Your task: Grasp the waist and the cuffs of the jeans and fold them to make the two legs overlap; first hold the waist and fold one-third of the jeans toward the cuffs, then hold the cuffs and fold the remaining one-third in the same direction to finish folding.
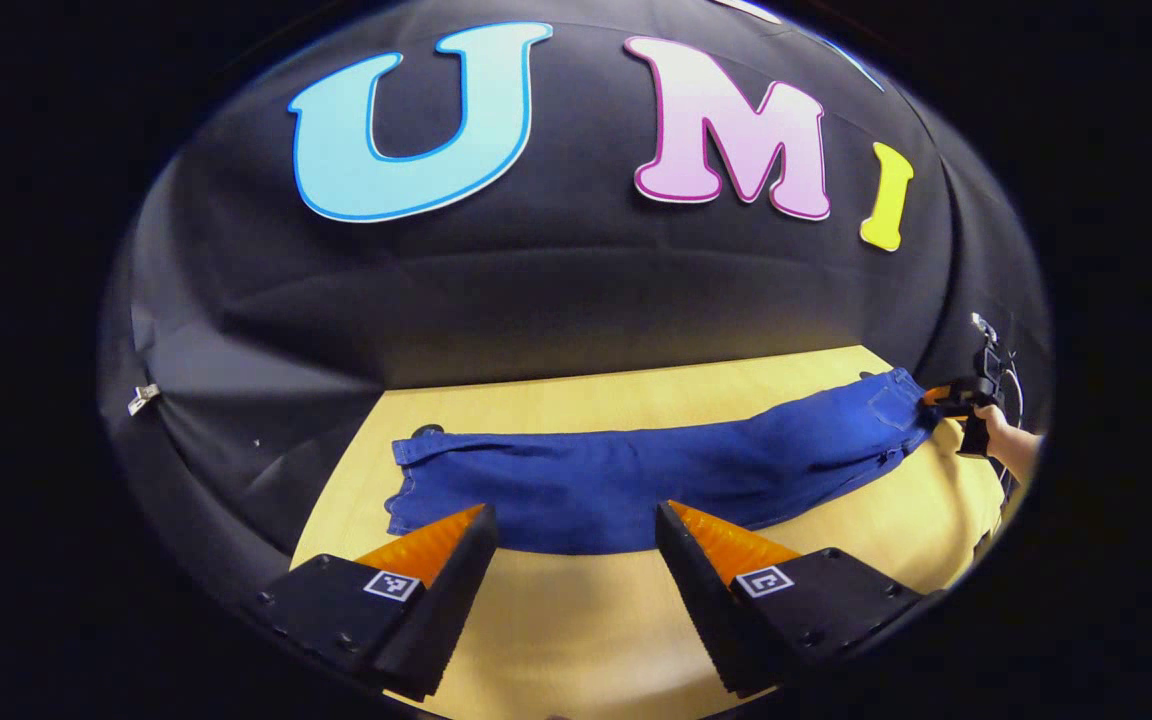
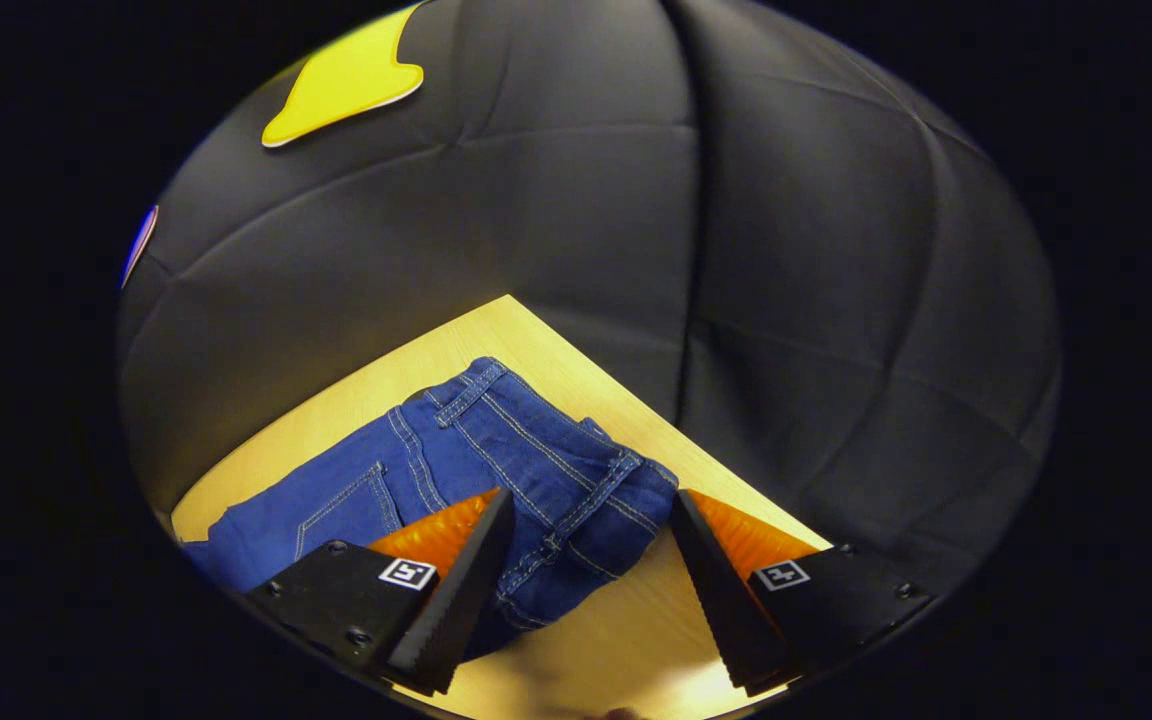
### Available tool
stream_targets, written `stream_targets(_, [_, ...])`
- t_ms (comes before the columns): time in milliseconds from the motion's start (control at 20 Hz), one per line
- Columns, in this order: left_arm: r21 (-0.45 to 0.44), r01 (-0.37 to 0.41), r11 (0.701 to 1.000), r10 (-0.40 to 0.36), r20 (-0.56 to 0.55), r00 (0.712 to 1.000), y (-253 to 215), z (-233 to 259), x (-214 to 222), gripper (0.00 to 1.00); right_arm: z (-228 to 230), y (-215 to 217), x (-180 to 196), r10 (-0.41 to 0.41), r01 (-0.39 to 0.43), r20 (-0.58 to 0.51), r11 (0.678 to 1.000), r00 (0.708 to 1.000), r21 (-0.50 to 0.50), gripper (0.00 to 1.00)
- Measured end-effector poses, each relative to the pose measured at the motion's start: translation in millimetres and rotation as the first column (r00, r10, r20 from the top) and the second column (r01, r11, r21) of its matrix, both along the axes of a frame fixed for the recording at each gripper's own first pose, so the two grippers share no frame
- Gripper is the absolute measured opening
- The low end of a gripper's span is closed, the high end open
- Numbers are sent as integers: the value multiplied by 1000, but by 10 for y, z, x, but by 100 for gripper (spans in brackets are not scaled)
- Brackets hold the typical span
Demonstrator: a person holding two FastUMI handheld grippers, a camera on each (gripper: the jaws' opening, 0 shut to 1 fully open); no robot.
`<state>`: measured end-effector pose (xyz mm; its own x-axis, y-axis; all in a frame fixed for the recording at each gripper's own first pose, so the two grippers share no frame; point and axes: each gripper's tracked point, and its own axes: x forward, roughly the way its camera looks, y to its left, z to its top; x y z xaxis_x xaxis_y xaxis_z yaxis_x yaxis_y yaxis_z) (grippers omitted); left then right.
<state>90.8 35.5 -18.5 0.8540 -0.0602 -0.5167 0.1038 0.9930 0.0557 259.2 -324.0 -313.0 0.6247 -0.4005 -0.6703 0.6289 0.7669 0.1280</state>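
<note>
The jeans (image 1: pixel 636 480) lie stretched along the tabletop (image 1: pixel 586 620). My left gripper (image 1: pixel 573 525) hovers with fingers spread at their near edge; my right gripper (image 2: pixel 591 520), fingers also spread, straddles the waist (image 2: pixel 576 490).

Ahead of the right gripper's fingers (image 2: pixel 496 540), the blue denim jeans (image 2: pixel 496 460) run out past the view's left edge; one finger covers part of the waistband.

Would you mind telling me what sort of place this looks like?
Probably a staged recording booth: a black cloth wall, a light wooden table and blue denim jeans laid out flat.
</note>
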Motion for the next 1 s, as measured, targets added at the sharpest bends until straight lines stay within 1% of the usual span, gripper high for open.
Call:
stream_targets(50, [-6, -7, 1000, 7, -11, 1000, -17, -24, -3, 99, -14, 32, -18, 6, -6, 3, 1000, 1000, 7, 99])
stream_targets(100, [-24, -5, 1000, 4, -20, 1000, -70, -24, -12, 99, 14, 23, 1, 7, -7, 14, 1000, 1000, -6, 83])
stream_targets(150, [-48, 5, 999, -6, -16, 1000, -159, 11, -13, 99, 0, 66, 11, 16, -17, 20, 1000, 1000, 12, 82])
stream_targets(250, [-81, 22, 996, -22, -2, 1000, -271, 62, 10, 99, -3, 61, 52, 16, -16, 40, 1000, 999, 6, 75])
stream_targets(350, [-84, 32, 996, -31, 4, 1000, -328, 91, 36, 99, 1, 118, 78, 11, -12, 57, 1000, 998, 23, 50])
stream_targets(400, [-79, 31, 996, -31, 1, 1000, -341, 96, 37, 99, -48, 123, 96, 8, -9, 60, 1000, 998, 22, 33])
stream_targets(450, [-76, 30, 997, -31, -4, 1000, -355, 88, 36, 99, -39, 136, 121, 9, -10, 70, 1000, 998, 9, 24])
stream_targets(500, [-81, 28, 996, -29, -10, 1000, -374, 77, 27, 99, -11, 128, 113, 28, -28, 85, 1000, 996, -8, 28])
stream_targets(600, [-102, 23, 994, -23, 0, 1000, -415, 70, 15, 99, 8, 130, 109, 76, -72, 111, 997, 991, -38, 17])
stream_targets(650, [-118, 20, 993, -19, 10, 1000, -424, 39, 14, 99, 39, 122, 108, 80, -76, 125, 996, 989, -37, 17])
stream_targets(700, [-129, 15, 991, -13, 21, 1000, -427, -19, 28, 99, 127, 169, 143, 93, -85, 170, 995, 981, -54, 11])
stream_targets(750, [-134, -1, 991, 3, 17, 1000, -405, -130, 35, 99, 231, 163, 197, 119, -102, 199, 990, 973, -92, 11])
stream_targets(800, [-135, -25, 991, 26, 4, 1000, -380, -243, 35, 98, 224, 172, 146, 155, -133, 188, 983, 970, -125, 8])
stream_targets(850, [-139, -44, 989, 44, -4, 999, -356, -356, 43, 99, 263, 187, 133, 189, -164, 175, 975, 966, -150, 8])
stream_targets(900, [-149, -58, 987, 58, -5, 998, -344, -421, 40, 99, 320, 188, 167, 203, -175, 181, 972, 962, -160, 8])
stream_targets(1000, [-167, -82, 983, 83, 3, 997, -319, -474, 0, 97, 505, 252, 238, 217, -188, 230, 972, 949, -143, 8])
